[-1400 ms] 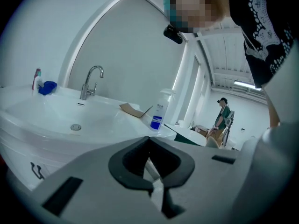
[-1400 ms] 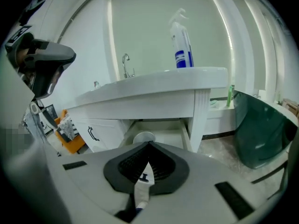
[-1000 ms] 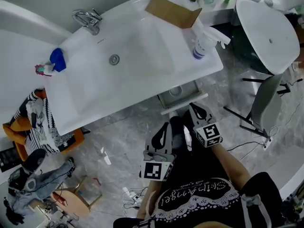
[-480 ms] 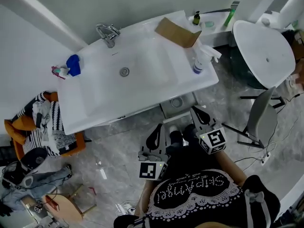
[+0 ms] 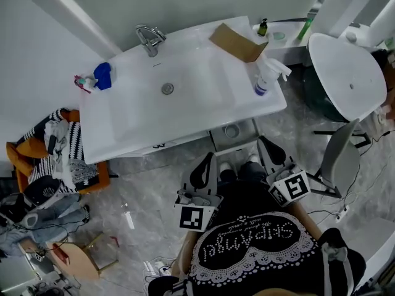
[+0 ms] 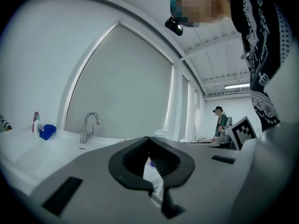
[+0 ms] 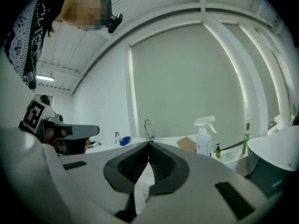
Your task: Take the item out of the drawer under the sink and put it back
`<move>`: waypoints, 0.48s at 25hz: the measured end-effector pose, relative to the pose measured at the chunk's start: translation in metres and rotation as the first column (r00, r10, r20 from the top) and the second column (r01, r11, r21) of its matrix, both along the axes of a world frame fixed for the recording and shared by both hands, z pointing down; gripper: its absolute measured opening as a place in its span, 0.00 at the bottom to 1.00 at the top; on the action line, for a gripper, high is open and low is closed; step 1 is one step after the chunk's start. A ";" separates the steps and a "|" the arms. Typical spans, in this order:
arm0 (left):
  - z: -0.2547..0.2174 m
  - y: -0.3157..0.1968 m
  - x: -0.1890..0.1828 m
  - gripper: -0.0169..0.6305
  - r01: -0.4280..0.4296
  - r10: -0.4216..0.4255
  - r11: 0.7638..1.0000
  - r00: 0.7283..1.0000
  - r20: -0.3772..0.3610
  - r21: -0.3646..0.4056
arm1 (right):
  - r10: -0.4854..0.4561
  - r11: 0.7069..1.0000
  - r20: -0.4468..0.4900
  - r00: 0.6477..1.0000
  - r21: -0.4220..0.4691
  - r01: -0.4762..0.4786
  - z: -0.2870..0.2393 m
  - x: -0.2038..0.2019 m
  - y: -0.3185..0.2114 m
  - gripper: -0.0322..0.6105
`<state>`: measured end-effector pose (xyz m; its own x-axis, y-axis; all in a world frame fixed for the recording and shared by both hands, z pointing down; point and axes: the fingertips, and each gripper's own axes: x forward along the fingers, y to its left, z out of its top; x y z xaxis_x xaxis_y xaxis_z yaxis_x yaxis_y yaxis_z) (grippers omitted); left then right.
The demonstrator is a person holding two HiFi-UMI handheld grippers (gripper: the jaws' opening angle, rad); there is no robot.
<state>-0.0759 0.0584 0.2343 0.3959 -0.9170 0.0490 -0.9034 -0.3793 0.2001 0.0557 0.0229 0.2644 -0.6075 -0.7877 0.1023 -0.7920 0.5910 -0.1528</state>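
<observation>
The left claw [image 5: 212,158] is closed tip to tip and so is the right claw [image 5: 261,140], neither plainly gripping anything. The round item [image 5: 232,131] sits in the open drawer [image 5: 216,138] under the sink [image 5: 191,85], ahead of and below both, nearer the right claw.

sink [image 5: 185,103]: white
tap [image 5: 148,39]: chrome
drawer [image 5: 244,134]: grey inside
box [image 5: 237,42]: brown cardboard
spray bottle [image 5: 264,79]: white, blue label
cloth [image 5: 103,76]: blue
floor [image 5: 148,184]: grey, marble veining
top [image 5: 253,251]: black, white lace trim, white lettering
basket [image 5: 17,155]: orange
fabric [image 5: 68,159]: black-white stripes
chair [image 5: 345,66]: white
</observation>
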 end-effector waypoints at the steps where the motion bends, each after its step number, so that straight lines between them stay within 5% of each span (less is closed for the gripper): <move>1: 0.000 0.001 0.000 0.03 0.001 -0.001 1.000 1.000 0.003 0.000 | -0.001 1.000 -0.005 1.000 0.018 0.001 -0.005 0.000 0.000 0.07; 12: 0.007 0.006 0.010 0.03 -0.007 0.008 1.000 1.000 0.004 -0.020 | -0.037 0.998 -0.025 0.999 0.052 0.038 -0.009 0.002 0.012 0.07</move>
